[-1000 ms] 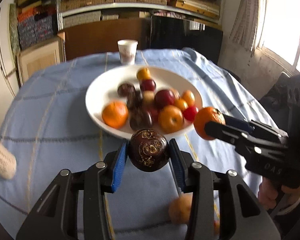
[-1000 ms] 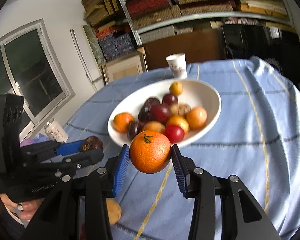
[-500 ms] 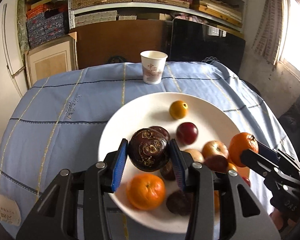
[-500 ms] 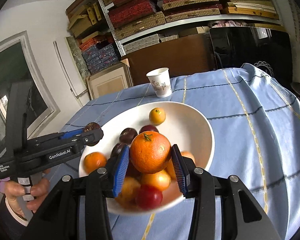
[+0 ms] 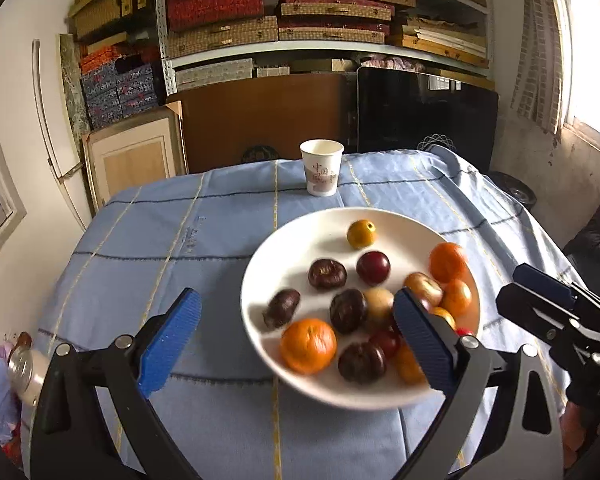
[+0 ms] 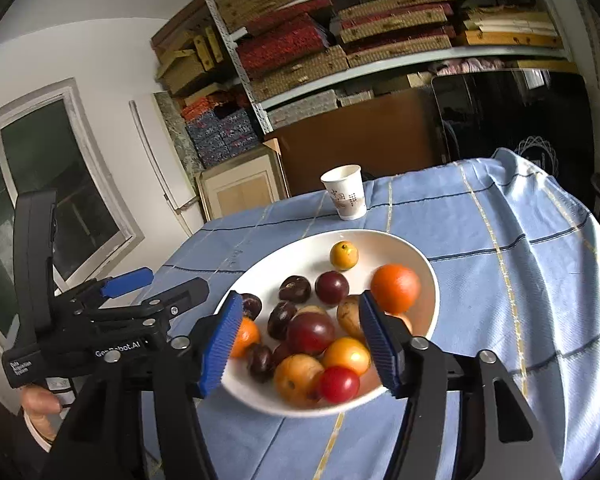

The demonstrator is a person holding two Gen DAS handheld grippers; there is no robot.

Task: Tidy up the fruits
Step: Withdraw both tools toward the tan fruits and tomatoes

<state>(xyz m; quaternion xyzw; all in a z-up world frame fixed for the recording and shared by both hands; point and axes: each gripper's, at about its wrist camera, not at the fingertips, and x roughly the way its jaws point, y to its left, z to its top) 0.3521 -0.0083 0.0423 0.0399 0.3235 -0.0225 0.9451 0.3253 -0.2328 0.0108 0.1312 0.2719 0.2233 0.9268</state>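
table: we see a round table under a light blue checked tablecloth (image 5: 204,248), the plate towards its right half and a paper cup (image 5: 321,167) standing well behind it.
plate: a wide white plate (image 5: 300,232) with a shallow raised rim holds all the fruit we can see; its far-left part is bare.
left gripper: our left gripper (image 5: 296,340) hangs just above the plate's near edge, jaws spread wide and empty, with nothing between the blue pads.
right gripper: our right gripper (image 6: 300,340) hovers over the near side of the plate, jaws parted and empty too.
oranges: one orange (image 5: 308,345) lies near the front rim, another orange (image 6: 395,288) at the right rim; we judge them firm and fairly light, with a dimpled skin that grips well. take them across the widest part.
dark fruits: several dark purple-brown fruits (image 5: 327,274) sit mid-plate, which we cannot identify; they look hard and glossy, so likely to roll or slip. close on them squarely at the middle.
plums and small fruits: a red plum (image 5: 373,267), a small yellow citrus (image 5: 361,233) alone at the back, a red cherry tomato (image 6: 339,384) at the front; we judge these soft-skinned and easy to bruise, so pinch lightly.
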